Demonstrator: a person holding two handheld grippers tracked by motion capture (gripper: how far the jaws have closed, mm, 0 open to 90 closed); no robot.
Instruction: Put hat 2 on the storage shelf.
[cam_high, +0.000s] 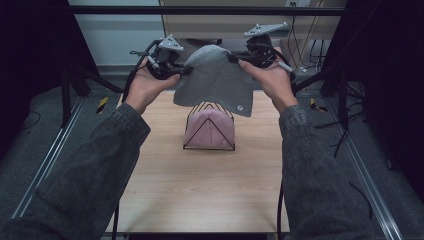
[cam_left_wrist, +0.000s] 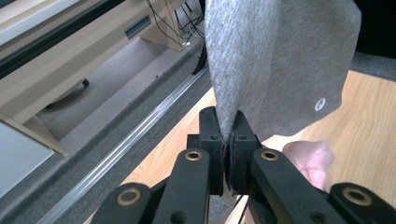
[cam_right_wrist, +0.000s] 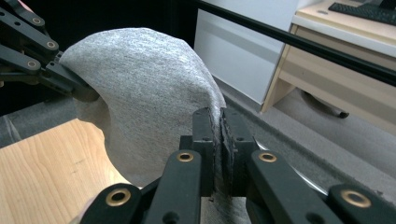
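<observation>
Risk as I see it: the soft grey knit beanie hangs in the air above the black wire rack that already carries a pink knit hat. If I lower unevenly, the hem snags a wire or knocks the rack across the light wooden bench. Left claw and right claw are each clamped on an opposite edge of the beanie, hands raised level, palms inward.
</observation>
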